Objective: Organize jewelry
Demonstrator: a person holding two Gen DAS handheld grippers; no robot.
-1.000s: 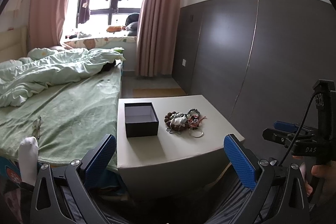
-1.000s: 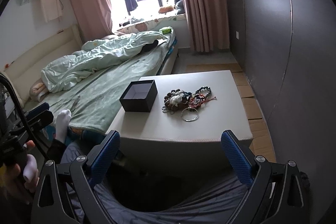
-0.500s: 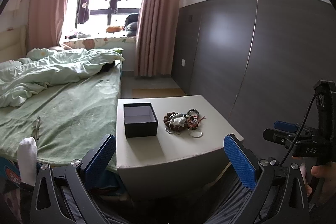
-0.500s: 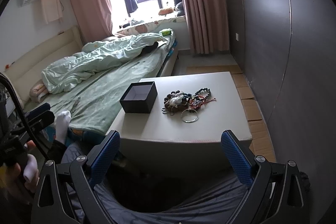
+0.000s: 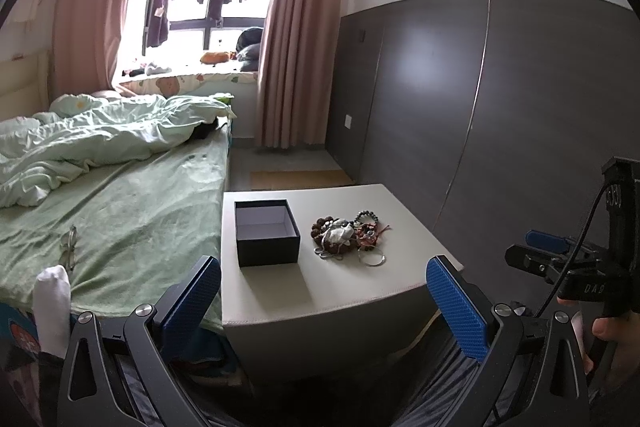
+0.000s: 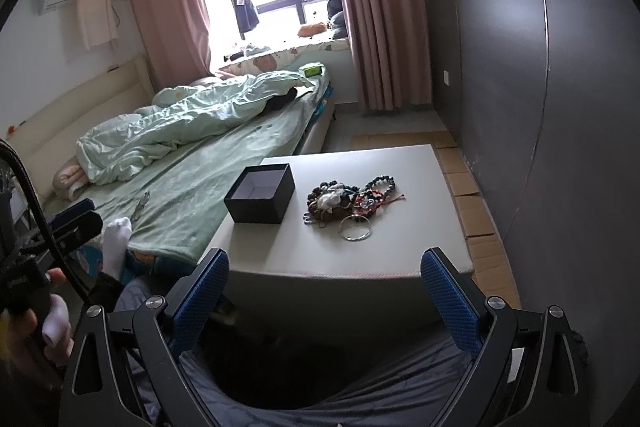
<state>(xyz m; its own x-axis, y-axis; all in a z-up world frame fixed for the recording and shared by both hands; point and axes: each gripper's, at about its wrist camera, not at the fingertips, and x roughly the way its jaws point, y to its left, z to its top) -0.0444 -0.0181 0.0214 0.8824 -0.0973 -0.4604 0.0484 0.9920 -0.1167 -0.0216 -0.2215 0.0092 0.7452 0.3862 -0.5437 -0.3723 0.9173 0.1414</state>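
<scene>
Both hand-held grippers wait short of the table, nothing picked up yet.

The left hand-held gripper and right hand-held gripper are both spread wide and empty, well back from the table. The jewelry pile lies tangled near the table's middle, just beside the open black box, with a silver bangle at its near edge. A good first move, I judge, is to take the loose bangle alone, pinching its rim, so the tangled beads and cords are not dragged along, then lower it into the box.
</scene>
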